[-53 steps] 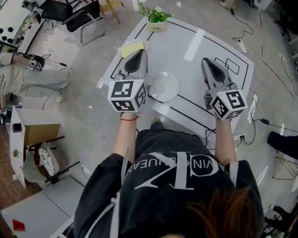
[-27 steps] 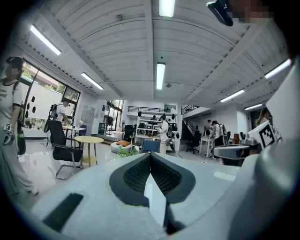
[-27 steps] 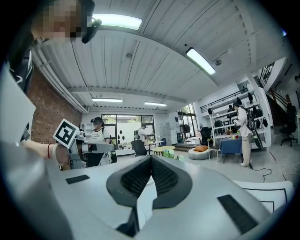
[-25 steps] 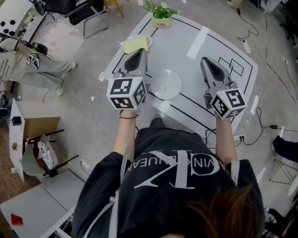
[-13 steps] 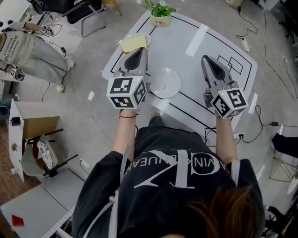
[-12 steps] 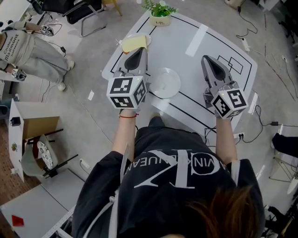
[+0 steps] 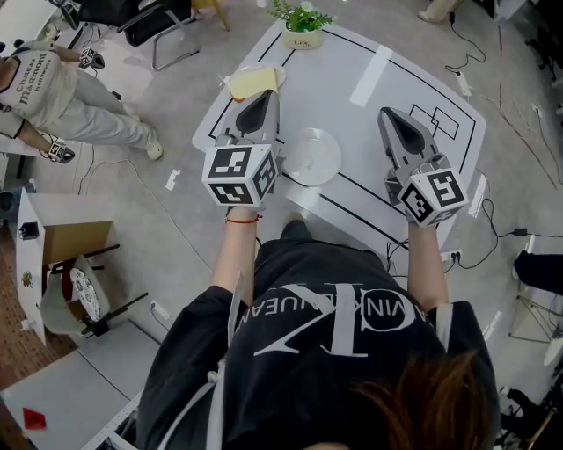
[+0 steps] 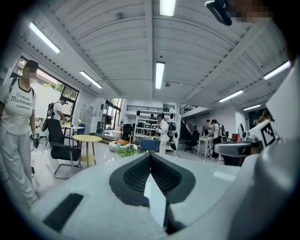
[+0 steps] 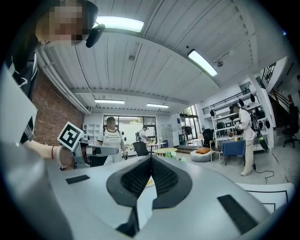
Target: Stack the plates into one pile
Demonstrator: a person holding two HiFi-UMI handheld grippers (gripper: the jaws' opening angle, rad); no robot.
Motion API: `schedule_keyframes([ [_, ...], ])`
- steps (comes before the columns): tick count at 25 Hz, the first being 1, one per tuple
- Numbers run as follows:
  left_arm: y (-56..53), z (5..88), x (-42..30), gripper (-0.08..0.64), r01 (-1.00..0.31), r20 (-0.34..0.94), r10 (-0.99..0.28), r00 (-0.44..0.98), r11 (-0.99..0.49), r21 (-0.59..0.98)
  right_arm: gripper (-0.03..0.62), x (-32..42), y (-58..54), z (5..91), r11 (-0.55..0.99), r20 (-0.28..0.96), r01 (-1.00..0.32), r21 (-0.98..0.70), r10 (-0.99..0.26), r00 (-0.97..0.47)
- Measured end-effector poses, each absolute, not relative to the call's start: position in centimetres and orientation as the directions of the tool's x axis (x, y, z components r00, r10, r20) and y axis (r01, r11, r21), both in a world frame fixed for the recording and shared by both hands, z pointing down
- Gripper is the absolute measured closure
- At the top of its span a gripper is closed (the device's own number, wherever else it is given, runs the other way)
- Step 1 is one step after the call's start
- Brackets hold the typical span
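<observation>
A white plate (image 7: 312,156) lies on the white table (image 7: 387,75), between my two grippers. A yellow plate (image 7: 254,82) sits at the table's far left edge, on what looks like a paler plate. My left gripper (image 7: 264,95) hovers left of the white plate, its tip close to the yellow one, jaws shut and empty. My right gripper (image 7: 386,113) hangs to the right of the white plate, also shut and empty. Both point level over the table. In the left gripper view the jaws (image 8: 150,154) meet; in the right gripper view the jaws (image 9: 151,158) do too.
A small potted plant (image 7: 303,26) stands at the table's far edge. Black lines mark the tabletop. A person (image 7: 62,88) walks on the floor to the left, near a black chair (image 7: 163,26). Cables (image 7: 493,228) lie on the floor at right.
Both grippers have stayed where they were, shut. The person on the floor at left has walked nearer into view.
</observation>
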State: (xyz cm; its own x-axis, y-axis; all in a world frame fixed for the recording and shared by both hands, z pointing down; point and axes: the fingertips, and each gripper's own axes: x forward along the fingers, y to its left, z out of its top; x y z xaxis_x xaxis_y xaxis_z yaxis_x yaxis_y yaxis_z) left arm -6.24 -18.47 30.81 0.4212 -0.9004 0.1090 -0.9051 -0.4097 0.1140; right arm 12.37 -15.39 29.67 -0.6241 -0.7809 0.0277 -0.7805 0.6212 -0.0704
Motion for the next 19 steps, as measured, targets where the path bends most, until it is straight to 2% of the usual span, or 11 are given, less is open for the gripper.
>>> schedule_keyframes([
  [19, -18.49, 31.07, -6.23, 0.551, -0.903, 0.111, -0.898, 0.427, -0.415, 0.115, 0.592, 12.44, -15.44, 30.05, 0.617, 0.028, -0.781, -0.090, -0.783, -0.622],
])
